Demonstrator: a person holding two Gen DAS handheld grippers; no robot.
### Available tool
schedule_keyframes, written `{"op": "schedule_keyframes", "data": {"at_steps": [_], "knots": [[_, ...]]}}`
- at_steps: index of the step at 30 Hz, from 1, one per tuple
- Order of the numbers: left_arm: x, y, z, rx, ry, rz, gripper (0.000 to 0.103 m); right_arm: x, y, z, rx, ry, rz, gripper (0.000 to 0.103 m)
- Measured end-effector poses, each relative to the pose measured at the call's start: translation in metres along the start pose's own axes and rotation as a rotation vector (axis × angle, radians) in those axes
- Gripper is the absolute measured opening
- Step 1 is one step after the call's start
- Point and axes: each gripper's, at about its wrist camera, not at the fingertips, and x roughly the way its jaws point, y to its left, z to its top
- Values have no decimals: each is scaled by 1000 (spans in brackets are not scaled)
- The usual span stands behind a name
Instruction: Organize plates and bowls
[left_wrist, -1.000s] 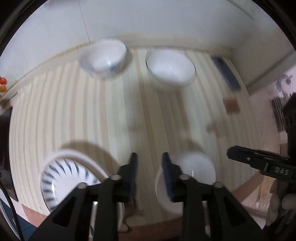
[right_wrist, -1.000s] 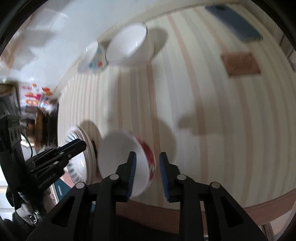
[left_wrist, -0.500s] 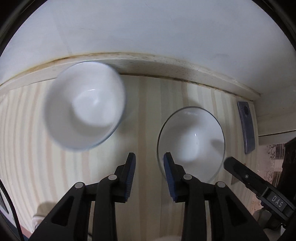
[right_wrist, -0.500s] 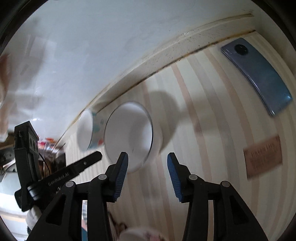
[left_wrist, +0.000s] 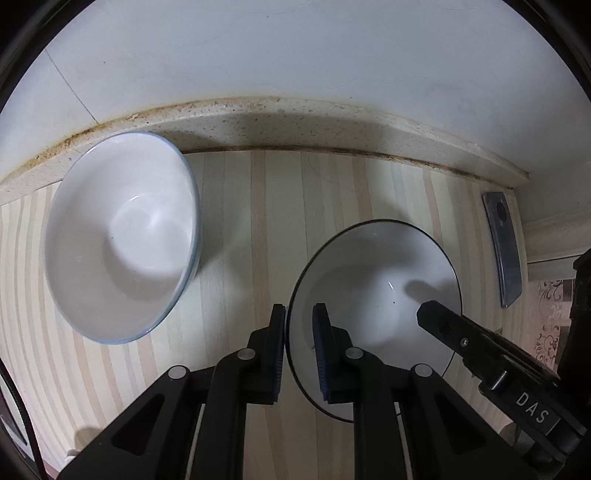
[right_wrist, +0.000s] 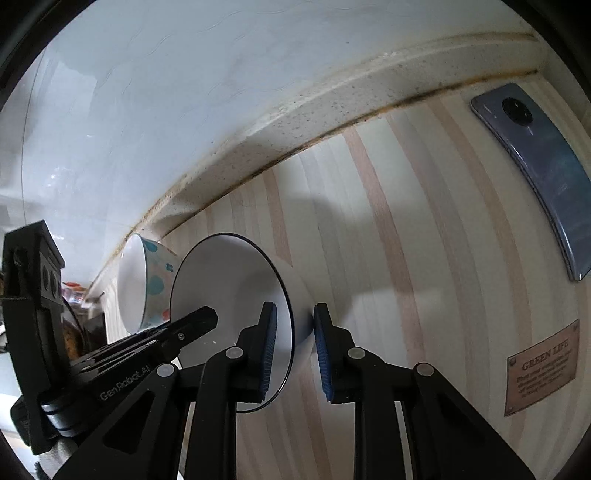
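Both wrist views look down closely, sharing the dark-rimmed bowl (left_wrist: 380, 288) (right_wrist: 236, 295).

Between the blue-rimmed bowl (left_wrist: 122, 240) and the dark-rimmed bowl (left_wrist: 373, 314) a strip of bare striped counter (left_wrist: 258, 229) runs back to the speckled backsplash ledge (left_wrist: 295, 122), wide enough for a pass. The ledge and the wall close off the far side. To the right of the dark-rimmed bowl, open counter reaches as far as the phone (right_wrist: 535, 177) lying flat near the edge and the brown label (right_wrist: 541, 373). The left gripper (left_wrist: 299, 347) and right gripper (right_wrist: 293, 350) both straddle the dark-rimmed bowl's rim, crowding that side.
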Motion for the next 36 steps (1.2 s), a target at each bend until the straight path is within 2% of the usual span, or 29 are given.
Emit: {"op": "schedule_keyframes", "data": {"at_steps": [9, 19, 24, 30, 36], "knots": [[-37, -7, -25, 44, -51, -14, 13, -35, 16, -19, -37, -30, 7, 23], [-102, -8, -85, 87, -99, -88, 13, -107, 29, -86, -59, -70, 37, 23], [-124, -10, -121, 133, -105, -100, 13, -128, 30, -123, -51, -75, 42, 23], [-123, -12, -156, 179, -76, -98, 13, -143, 22, -171, -25, -63, 39, 23], [-105, -8, -182, 199, -18, -83, 13, -132, 15, -208, -9, -24, 25, 22]]}}
